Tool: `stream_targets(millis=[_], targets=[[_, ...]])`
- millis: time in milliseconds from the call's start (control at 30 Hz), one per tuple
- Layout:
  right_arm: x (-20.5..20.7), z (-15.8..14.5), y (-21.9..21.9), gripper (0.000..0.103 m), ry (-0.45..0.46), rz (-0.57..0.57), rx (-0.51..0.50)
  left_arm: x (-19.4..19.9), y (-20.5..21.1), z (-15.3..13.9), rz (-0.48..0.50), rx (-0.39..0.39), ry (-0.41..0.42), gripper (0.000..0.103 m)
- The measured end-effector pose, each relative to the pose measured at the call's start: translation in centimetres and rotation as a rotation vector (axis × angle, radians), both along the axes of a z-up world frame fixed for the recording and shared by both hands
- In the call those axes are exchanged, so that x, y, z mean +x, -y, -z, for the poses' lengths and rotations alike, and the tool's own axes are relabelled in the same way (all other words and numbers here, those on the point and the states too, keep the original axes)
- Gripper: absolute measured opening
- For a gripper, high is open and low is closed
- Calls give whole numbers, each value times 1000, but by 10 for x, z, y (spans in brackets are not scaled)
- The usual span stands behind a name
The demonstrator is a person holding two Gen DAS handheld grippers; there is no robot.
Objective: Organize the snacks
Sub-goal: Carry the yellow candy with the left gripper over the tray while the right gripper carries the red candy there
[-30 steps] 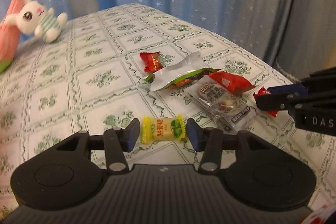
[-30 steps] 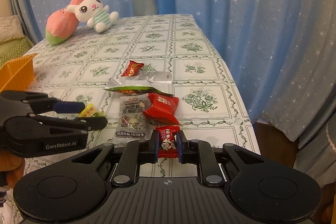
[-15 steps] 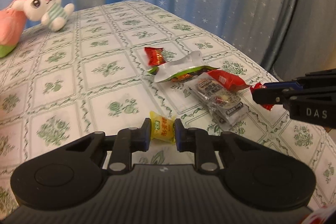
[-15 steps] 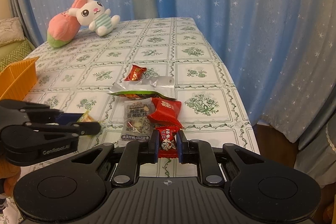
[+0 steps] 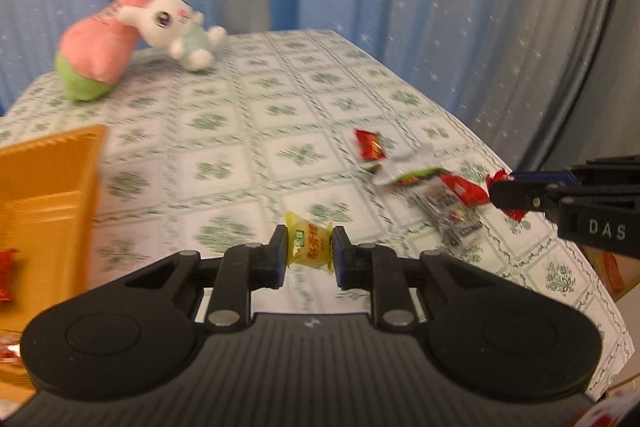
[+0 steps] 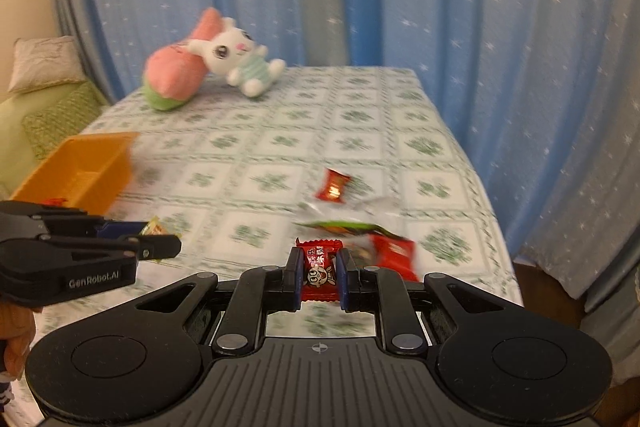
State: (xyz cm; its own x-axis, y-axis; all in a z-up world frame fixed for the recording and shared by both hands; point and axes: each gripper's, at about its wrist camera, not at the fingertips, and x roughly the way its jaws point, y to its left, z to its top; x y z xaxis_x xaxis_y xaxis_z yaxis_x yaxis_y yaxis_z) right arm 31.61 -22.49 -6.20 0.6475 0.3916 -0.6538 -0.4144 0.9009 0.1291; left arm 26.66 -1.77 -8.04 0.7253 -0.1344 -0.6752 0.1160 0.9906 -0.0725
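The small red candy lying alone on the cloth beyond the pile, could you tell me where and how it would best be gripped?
Grip the small red candy across its plump middle, coming down from above. It lies flat on the tablecloth, apart from the silver-green packet, so both long sides are free; its crimped ends are thin and could slip.

Glossy foil wrappers (image 6: 333, 185); matt printed cloth on the tabletop (image 6: 280, 131); smooth plastic bin (image 6: 86, 169); fuzzy plush rabbit (image 6: 236, 57).
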Motion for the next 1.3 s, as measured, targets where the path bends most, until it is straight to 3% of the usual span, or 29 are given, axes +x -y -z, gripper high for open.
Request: stream_targets(millis=[300, 500, 900, 1300], targets=[[-30, -38, -66, 17, 13, -90, 41, -43, -69, -48, -90, 1, 28, 20], [-49, -53, -120, 17, 16, -169, 68, -74, -123, -62, -163, 16, 24, 20], [-70, -55, -225, 17, 2, -318, 72, -111, -222, -62, -293, 32, -8, 20], [-59, -33, -268, 17, -32, -348, 60, -90, -258, -33, -306, 14, -58, 21]])
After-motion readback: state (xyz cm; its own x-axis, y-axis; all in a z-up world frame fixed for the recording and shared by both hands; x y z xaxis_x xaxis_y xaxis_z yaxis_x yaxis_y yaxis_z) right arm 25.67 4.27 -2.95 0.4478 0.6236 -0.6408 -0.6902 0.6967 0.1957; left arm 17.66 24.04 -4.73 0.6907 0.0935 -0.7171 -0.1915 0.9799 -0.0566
